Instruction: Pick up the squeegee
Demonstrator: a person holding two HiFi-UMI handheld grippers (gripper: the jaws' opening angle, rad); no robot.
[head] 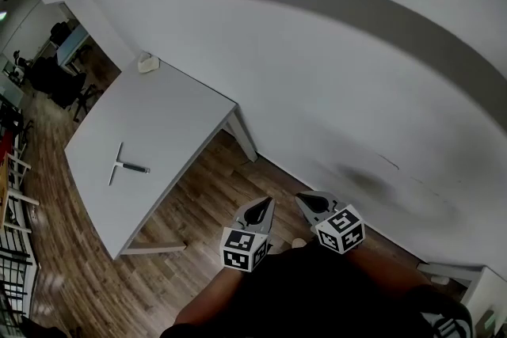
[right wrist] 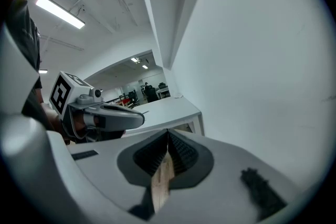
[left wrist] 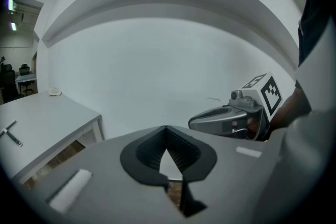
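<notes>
My left gripper [head: 266,203] and right gripper [head: 302,199] are pinched together, empty, near me; the squeegee [head: 123,165] lies far left on the table [head: 178,111]. Arriving with jaws closed, I risk knocking it away.

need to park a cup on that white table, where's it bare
Most of the table is bare: the wide stretch between the squeegee near the left edge and the small pale object at the far corner, and the whole wall side. No spot is crowded.

No readable text; the left gripper's cube [head: 242,248] and right gripper's cube [head: 342,229] apparently bear only square patterns.
</notes>
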